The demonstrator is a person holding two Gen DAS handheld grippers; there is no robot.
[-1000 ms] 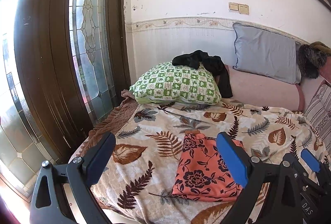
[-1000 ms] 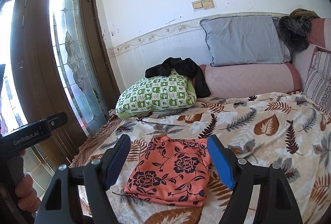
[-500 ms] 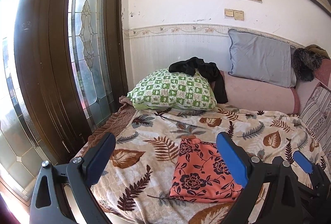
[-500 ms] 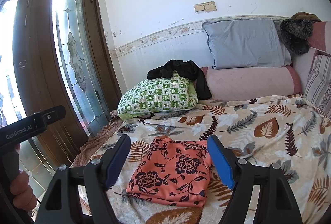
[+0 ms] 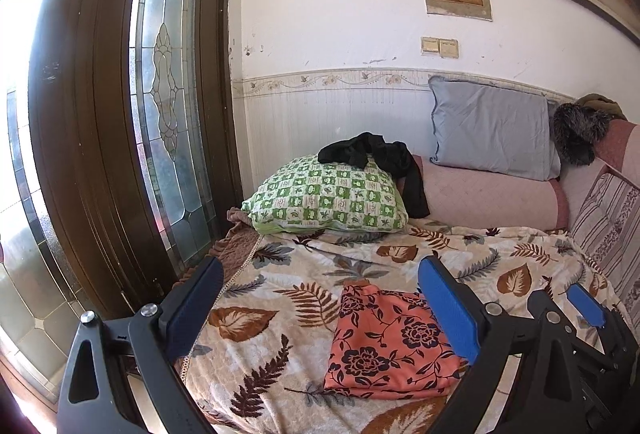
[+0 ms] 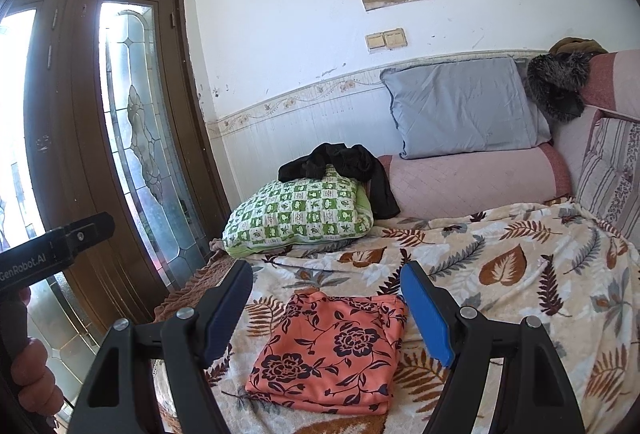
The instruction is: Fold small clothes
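A folded coral garment with dark flowers (image 5: 384, 346) (image 6: 332, 350) lies flat on the leaf-print blanket (image 5: 304, 298) (image 6: 520, 274) near the bed's front edge. My left gripper (image 5: 320, 298) hangs open above and in front of it, nothing between its blue pads. My right gripper (image 6: 326, 298) is open too, held clear above the garment. The right gripper's fingertips (image 5: 586, 304) show at the lower right of the left wrist view. A hand (image 6: 34, 382) holds the left gripper's handle at the left edge of the right wrist view.
A green checked pillow (image 5: 328, 199) (image 6: 300, 213) with a black garment (image 5: 376, 157) (image 6: 340, 165) draped over it sits at the back left. Behind are a pink bolster (image 5: 492, 193), a grey pillow (image 5: 492, 133) and a fur item (image 6: 556, 85). A glazed wooden door (image 5: 120, 113) stands left of the bed.
Both grippers have lifted and drawn back from the bed, so the garment sits lower in both views and more wall shows. The garment has not moved; the jaws stayed open.
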